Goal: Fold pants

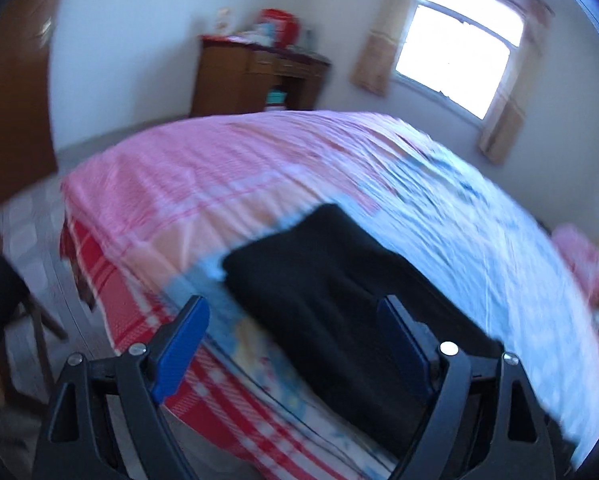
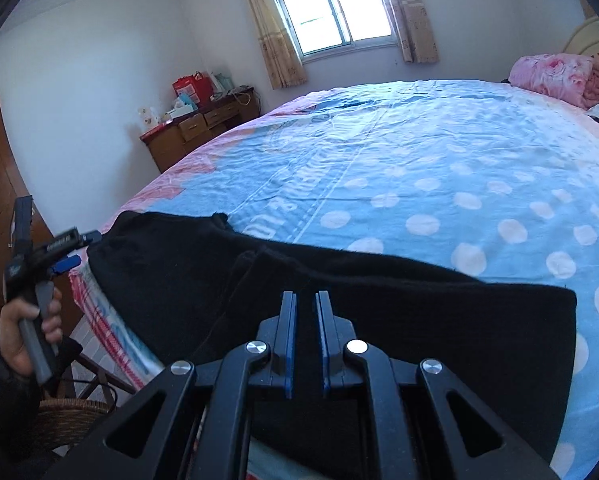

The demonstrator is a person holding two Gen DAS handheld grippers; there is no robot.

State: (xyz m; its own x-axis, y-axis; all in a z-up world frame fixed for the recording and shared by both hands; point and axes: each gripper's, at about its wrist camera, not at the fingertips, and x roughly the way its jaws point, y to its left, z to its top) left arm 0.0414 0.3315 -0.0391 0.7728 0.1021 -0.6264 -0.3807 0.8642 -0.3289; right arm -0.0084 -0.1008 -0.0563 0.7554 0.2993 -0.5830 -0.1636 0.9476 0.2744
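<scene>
The bed (image 2: pixel 439 168) fills most of what I see, spread with a light blue sheet dotted white, and with a pink and red checked cover (image 1: pixel 203 176) over its foot end and hanging down the side. The black pants (image 2: pixel 339 300) lie folded into a long dark band along the near edge of the bed, flat on the blue sheet, one end reaching the corner by the checked cover and the other ending square on the polka dots. Behind the bed a window (image 2: pixel 331 8) with patterned curtains on both sides lets in bright light, and a brown wooden desk (image 2: pixel 195 128) stands against the white wall with a red box and small clutter on top. A rolled pink floral quilt (image 2: pixel 555 76) sits at the head of the bed, well apart from the pants.

My right gripper (image 2: pixel 306 300) hangs just above the middle of the folded pants, its blue-lined fingers drawn nearly together with only a narrow slot between them and no cloth in that slot. My left gripper (image 1: pixel 295 312) is off the corner of the bed, its view smeared by blur; its fingers stand wide apart, holding nothing, with the end of the pants lying on the bed beyond the gap. From the right wrist I see my left hand (image 2: pixel 31 332) wrapped around its handle, beside the bed and clear of the cloth
</scene>
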